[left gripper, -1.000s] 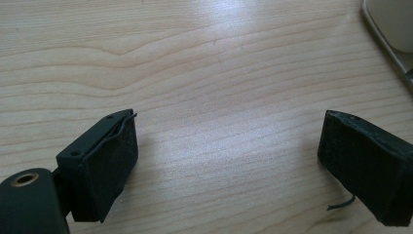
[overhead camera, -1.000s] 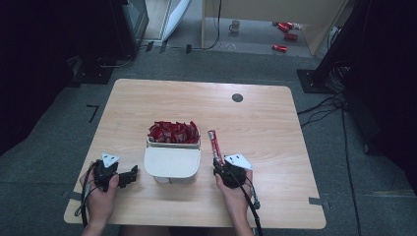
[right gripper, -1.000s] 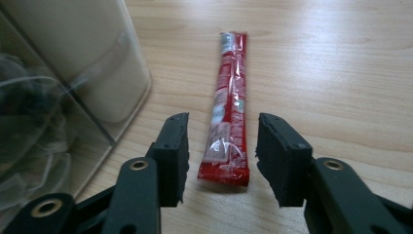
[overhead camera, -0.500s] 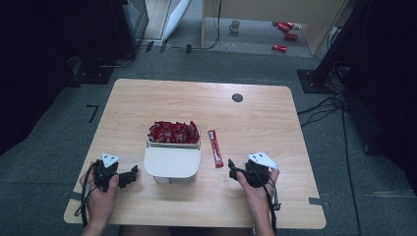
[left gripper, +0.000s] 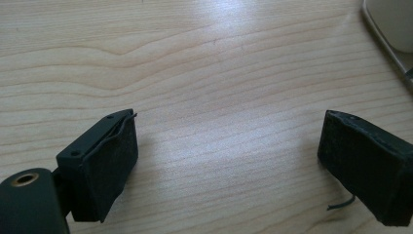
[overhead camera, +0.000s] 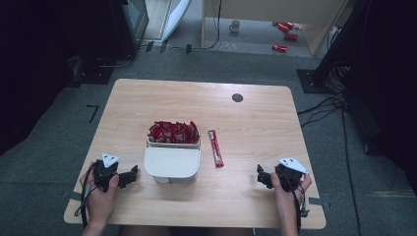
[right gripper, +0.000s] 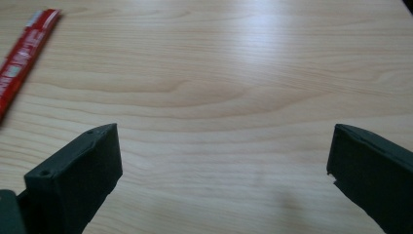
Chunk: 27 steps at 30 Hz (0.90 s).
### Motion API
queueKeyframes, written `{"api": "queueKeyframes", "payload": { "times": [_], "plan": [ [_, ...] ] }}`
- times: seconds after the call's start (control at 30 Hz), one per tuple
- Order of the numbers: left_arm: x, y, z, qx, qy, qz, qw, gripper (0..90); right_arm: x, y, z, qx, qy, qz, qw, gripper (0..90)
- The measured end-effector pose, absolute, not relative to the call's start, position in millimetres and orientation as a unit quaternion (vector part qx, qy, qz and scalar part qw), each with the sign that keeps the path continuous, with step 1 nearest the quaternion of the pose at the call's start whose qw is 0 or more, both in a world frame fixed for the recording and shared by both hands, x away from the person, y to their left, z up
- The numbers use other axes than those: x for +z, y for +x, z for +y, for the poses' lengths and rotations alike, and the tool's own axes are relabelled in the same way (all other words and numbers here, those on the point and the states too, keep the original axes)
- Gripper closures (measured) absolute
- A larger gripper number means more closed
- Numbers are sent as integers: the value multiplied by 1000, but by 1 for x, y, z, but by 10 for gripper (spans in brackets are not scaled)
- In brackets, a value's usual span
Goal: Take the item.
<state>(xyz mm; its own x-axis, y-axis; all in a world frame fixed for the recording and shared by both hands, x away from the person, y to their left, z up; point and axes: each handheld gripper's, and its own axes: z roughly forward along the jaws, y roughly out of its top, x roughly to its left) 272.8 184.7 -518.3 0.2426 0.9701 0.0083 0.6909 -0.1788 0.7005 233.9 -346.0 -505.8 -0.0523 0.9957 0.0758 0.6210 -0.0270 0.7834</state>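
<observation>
A long red stick packet (overhead camera: 215, 147) lies flat on the wooden table, just right of a white box (overhead camera: 172, 164). The box's far compartment holds several red packets (overhead camera: 173, 132). My right gripper (overhead camera: 260, 176) rests near the table's front right, well clear of the stick packet. Its jaws have just been opening and stand wide with nothing between them. In the right gripper view that gripper (right gripper: 224, 161) faces bare wood, with the stick packet (right gripper: 22, 63) at the upper left. My left gripper (overhead camera: 130, 176) sits left of the box, open and empty (left gripper: 226, 146).
The table's front edge (overhead camera: 196, 223) runs close under both hands. A round dark grommet (overhead camera: 237, 97) sits near the far edge. The box's corner (left gripper: 394, 24) shows at the upper right of the left gripper view. Beyond the table, red cans (overhead camera: 280, 47) and cables lie on the floor.
The right gripper let go of the red stick packet, which now lies on the table, and moved right along the front edge. The left gripper stayed in place.
</observation>
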Motion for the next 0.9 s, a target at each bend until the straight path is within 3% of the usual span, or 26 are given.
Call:
{"api": "queueKeyframes", "payload": {
  "times": [0.5,0.9],
  "plan": [
    [-518,273,185,236,731,568,296,81,-519,216,-399,306,660,633,264,0],
    [-518,273,185,236,731,568,296,81,-526,209,-414,279,661,646,262,0]
  ]
}}
